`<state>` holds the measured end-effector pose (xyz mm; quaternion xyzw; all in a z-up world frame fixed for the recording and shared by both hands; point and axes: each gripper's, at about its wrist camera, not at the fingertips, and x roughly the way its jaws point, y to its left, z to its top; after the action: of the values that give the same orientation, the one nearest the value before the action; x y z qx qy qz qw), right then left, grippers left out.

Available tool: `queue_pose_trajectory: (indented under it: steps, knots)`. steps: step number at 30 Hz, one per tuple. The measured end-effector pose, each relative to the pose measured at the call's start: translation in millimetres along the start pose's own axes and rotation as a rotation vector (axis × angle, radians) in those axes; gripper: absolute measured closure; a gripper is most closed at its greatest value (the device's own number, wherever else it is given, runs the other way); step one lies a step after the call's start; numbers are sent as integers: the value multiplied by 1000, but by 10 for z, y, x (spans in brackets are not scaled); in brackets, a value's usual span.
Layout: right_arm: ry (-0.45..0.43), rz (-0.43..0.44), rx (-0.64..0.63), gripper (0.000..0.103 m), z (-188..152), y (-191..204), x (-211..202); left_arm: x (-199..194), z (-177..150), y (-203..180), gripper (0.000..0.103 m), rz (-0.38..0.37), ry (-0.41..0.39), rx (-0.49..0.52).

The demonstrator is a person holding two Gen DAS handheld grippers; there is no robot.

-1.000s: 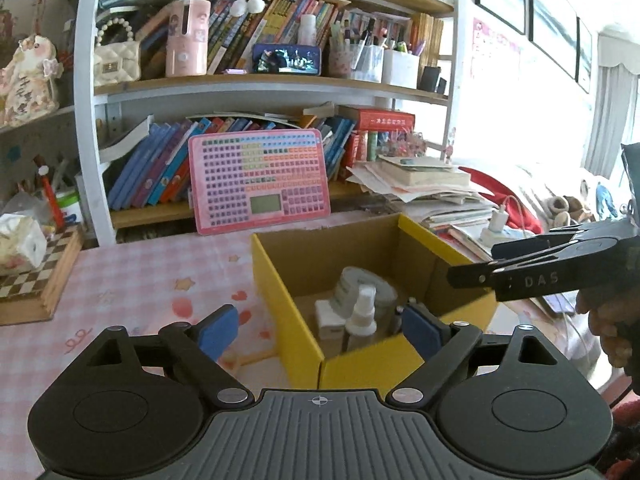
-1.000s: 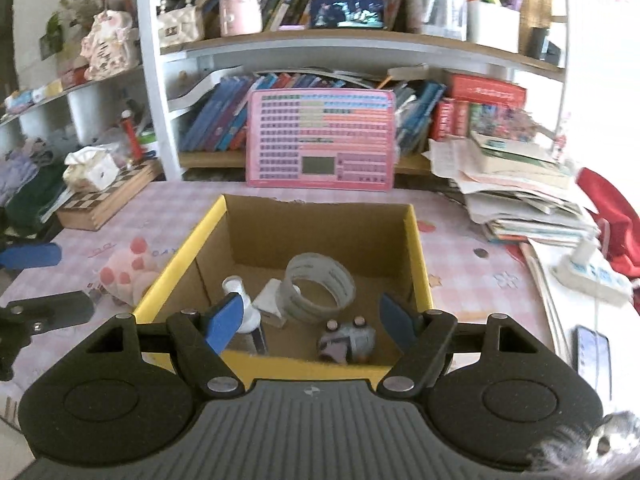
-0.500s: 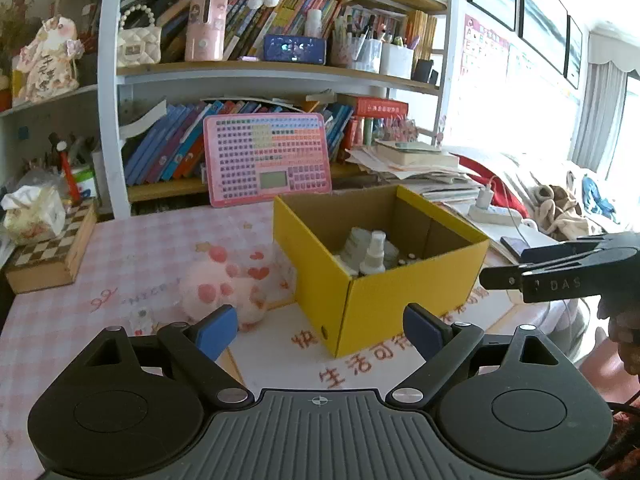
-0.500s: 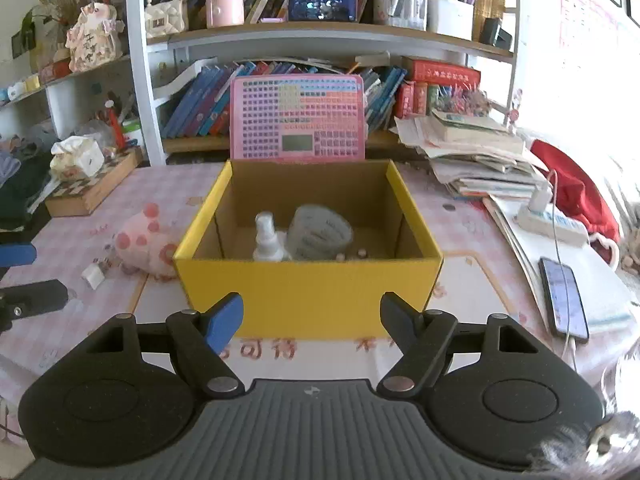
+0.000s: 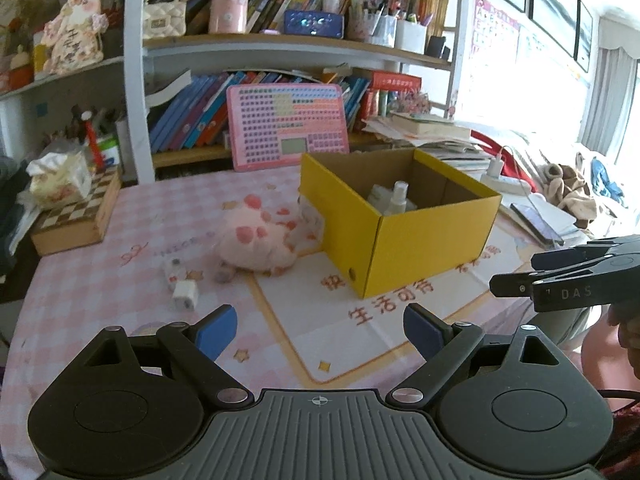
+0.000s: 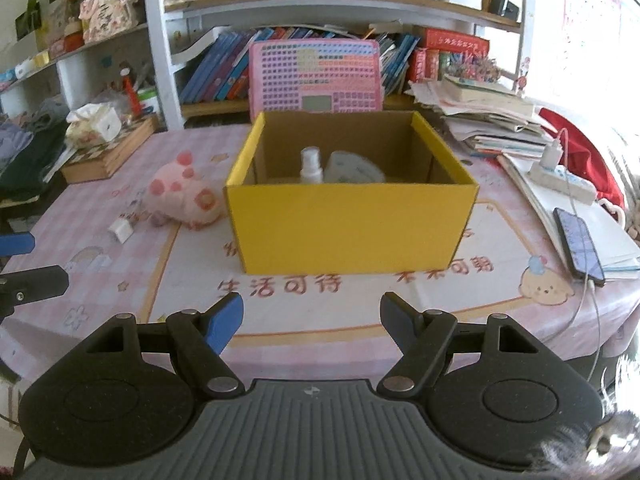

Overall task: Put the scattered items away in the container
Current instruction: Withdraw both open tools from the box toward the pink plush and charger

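Note:
A yellow cardboard box [image 5: 400, 236] [image 6: 352, 228] stands open on the pink checked tablecloth. Inside it are a white spray bottle [image 5: 399, 196] [image 6: 311, 166] and a grey tape roll [image 6: 355, 168]. Left of the box lies a pink plush toy [image 5: 260, 240] [image 6: 182, 196]. A white charger plug [image 5: 185, 295] [image 6: 121, 230] and a small white item [image 5: 172, 268] lie in front of the plush. My left gripper [image 5: 318, 330] hangs open and empty, back from the box. My right gripper [image 6: 310, 318] is open and empty, facing the box's front wall.
A chessboard box [image 5: 76, 216] with a tissue pack sits at the left. A pink toy keyboard [image 5: 286, 124] leans on the bookshelf behind. A phone [image 6: 578, 240], a power strip [image 6: 560, 180] and stacked books [image 6: 488, 120] lie at the right.
Both grippers have pulled back and down from over the box towards the table's near side. The plush toy and the small items have come into view. Both sets of jaws stay open.

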<state>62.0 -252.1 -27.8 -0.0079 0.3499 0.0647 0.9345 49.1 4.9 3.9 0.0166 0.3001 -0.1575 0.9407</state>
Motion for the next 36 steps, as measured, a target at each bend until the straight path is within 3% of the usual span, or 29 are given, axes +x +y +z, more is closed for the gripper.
queue_pose_trajectory:
  steps: [21, 36]
  knots:
    - [26, 171, -189, 29, 25, 840, 291, -117, -185, 405, 10, 107, 12, -64]
    - [26, 216, -254, 31, 135, 1070, 399, -105, -183, 572, 10, 141, 3, -99]
